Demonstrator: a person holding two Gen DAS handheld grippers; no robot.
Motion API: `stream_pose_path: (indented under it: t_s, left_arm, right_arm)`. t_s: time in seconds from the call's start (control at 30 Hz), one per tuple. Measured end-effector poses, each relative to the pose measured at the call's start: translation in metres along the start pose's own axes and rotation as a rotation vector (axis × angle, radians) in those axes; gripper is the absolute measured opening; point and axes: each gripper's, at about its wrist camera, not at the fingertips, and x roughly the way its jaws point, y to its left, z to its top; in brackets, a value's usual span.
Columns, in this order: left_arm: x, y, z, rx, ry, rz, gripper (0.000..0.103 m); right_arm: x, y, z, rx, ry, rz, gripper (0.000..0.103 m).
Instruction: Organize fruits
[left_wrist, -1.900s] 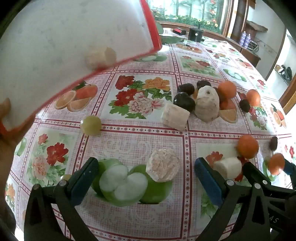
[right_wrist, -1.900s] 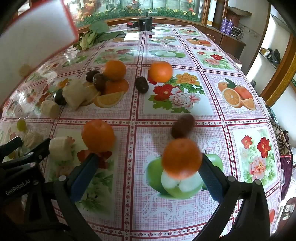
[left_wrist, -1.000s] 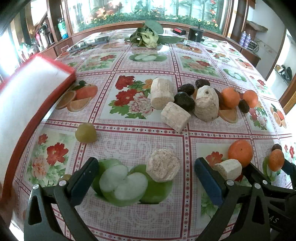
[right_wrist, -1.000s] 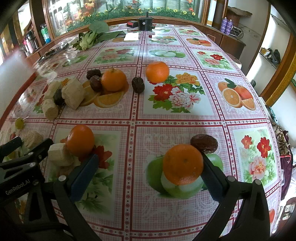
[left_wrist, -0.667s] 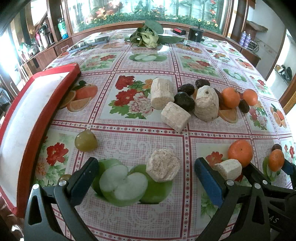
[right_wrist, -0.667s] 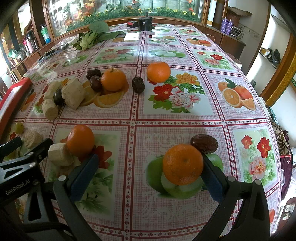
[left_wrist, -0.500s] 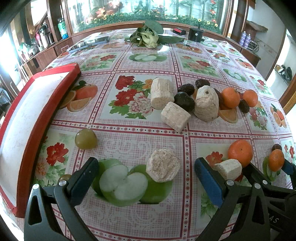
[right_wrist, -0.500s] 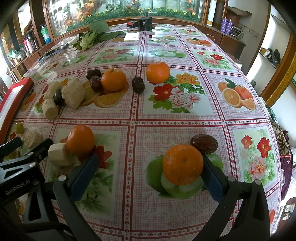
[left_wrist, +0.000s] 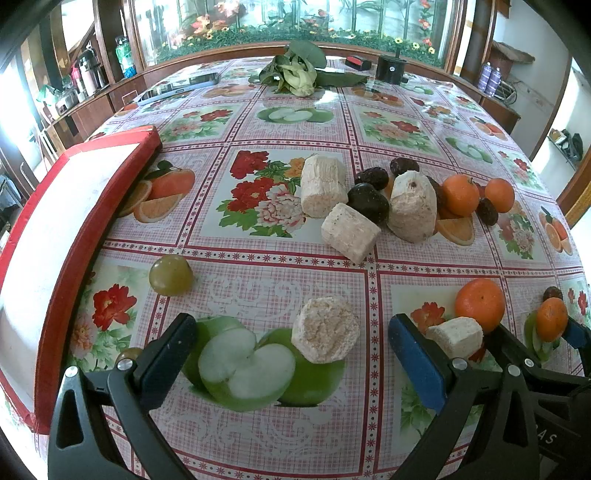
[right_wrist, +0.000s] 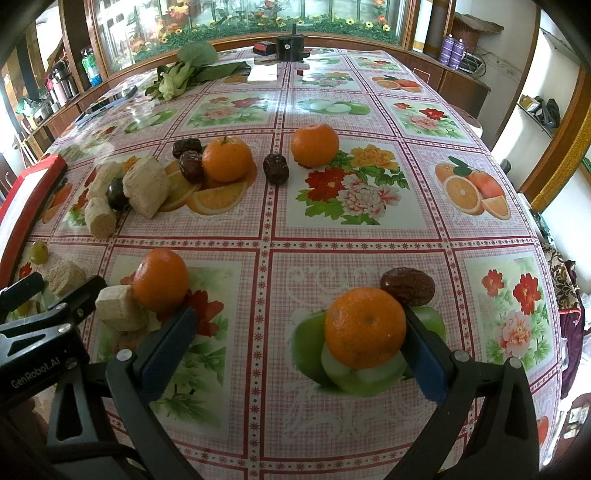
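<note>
Right wrist: right fingers (right_wrist: 424, 350) spread beside orange (right_wrist: 364, 328) | left fingers (left_wrist: 170, 347) spread, empty

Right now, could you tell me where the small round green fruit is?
In the left wrist view, the small round green fruit lies on the tablecloth at left, beside the red-rimmed white tray.

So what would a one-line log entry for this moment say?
left gripper: open, over sugarcane piece | right gripper: open, around orange | red-rimmed tray: on table, left | nothing grasped yet
</note>
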Motion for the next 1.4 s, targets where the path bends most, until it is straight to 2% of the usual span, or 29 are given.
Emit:
stream_pose_path:
  t_s: [1.1,1.4]
  left_arm:
    - [0.000,0.001,0.001,0.003,0.004,-0.001,0.103]
    - [-0.003,0.006,0.001,0.047,0.056,-0.046,0.102]
  right_arm:
    - [0.000,0.000,0.001,-0.012,0.002,0.009,0.103]
    - [0.002,0.000,0.010,-0.093,0.129,0.050,0.103]
